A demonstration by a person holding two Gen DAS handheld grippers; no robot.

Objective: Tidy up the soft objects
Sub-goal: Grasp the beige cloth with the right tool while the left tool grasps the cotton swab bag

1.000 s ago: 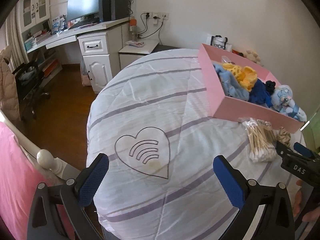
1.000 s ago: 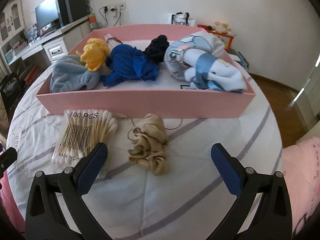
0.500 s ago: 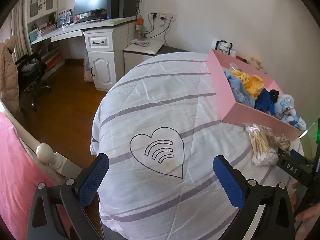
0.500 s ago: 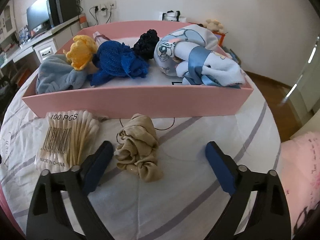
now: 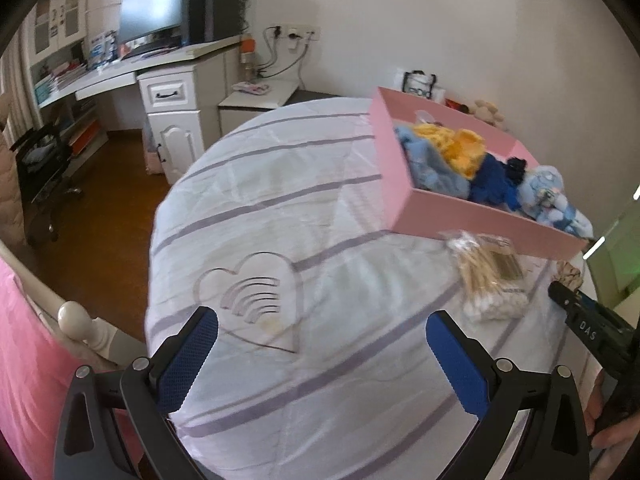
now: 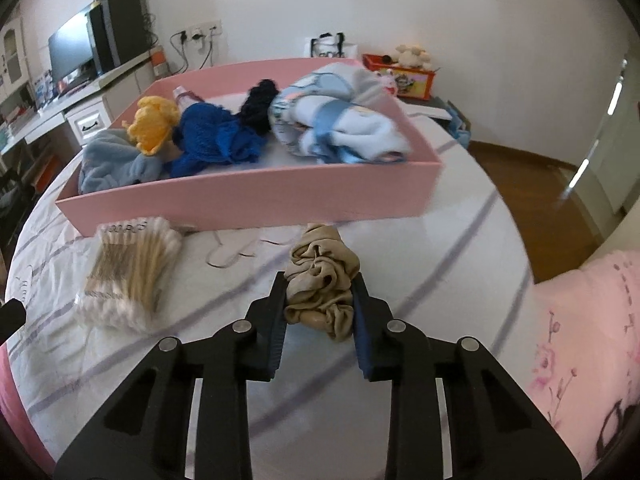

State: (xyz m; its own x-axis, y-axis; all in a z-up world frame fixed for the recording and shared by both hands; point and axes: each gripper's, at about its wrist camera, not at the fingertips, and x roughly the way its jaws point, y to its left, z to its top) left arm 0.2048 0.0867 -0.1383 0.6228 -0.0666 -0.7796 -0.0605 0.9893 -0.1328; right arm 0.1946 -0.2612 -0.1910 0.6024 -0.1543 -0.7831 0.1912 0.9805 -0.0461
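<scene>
A beige crumpled scrunchie (image 6: 320, 280) lies on the striped bed cover just in front of the pink box (image 6: 256, 200). My right gripper (image 6: 319, 300) is shut on the scrunchie, one finger on each side. The box holds a light blue cloth (image 6: 116, 164), a yellow knit piece (image 6: 154, 124), a dark blue knit (image 6: 216, 136), a black item (image 6: 258, 104) and a pale blue printed bundle (image 6: 340, 120). My left gripper (image 5: 320, 356) is open and empty over the bed cover, left of the box (image 5: 472, 216). The scrunchie shows small in the left wrist view (image 5: 568, 272).
A clear bag of cotton swabs (image 6: 132, 272) lies left of the scrunchie, also in the left wrist view (image 5: 488, 280). A heart print (image 5: 256, 300) marks the cover. A desk with monitor (image 5: 152, 12) stands beyond the bed. Pink bedding (image 6: 580, 340) is at right.
My right gripper has moved forward and closed its fingers onto the beige scrunchie. My left gripper has shifted slightly and stays open.
</scene>
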